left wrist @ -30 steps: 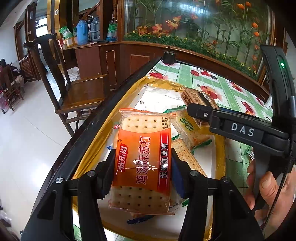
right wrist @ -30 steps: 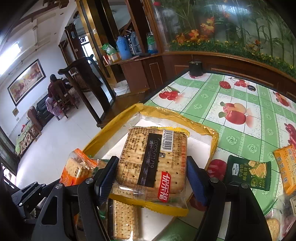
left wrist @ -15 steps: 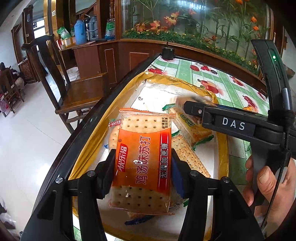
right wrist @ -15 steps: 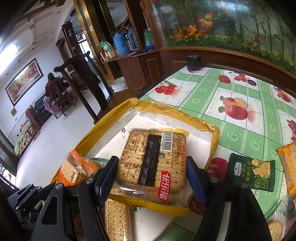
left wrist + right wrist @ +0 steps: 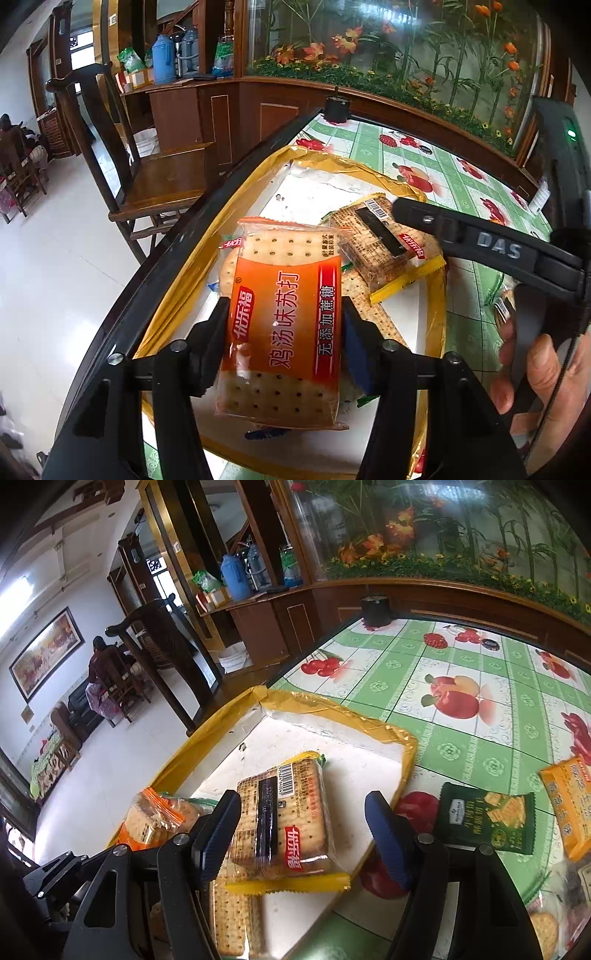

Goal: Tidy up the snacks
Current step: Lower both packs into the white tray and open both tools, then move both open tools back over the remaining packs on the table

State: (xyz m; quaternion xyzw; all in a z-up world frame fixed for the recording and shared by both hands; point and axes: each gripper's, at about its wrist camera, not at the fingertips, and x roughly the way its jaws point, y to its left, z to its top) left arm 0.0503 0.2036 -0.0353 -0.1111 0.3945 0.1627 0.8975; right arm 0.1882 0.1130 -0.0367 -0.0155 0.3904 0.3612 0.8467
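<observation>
Left wrist view: my left gripper [image 5: 282, 332] pinches the orange cracker pack [image 5: 282, 325] over the tray [image 5: 436, 321]; right gripper [image 5: 303, 834] spread, and its yellow pack [image 5: 284, 827] at one o'clock risks collision.

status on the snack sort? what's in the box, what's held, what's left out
Done: the yellow-edged cracker pack lies in the yellow-rimmed box atop other cracker packs; the right gripper stands open around it. In hand: the left gripper is shut on the orange cracker pack over the box. Left: the green snack pack and orange-yellow pack lie on the tablecloth.
</observation>
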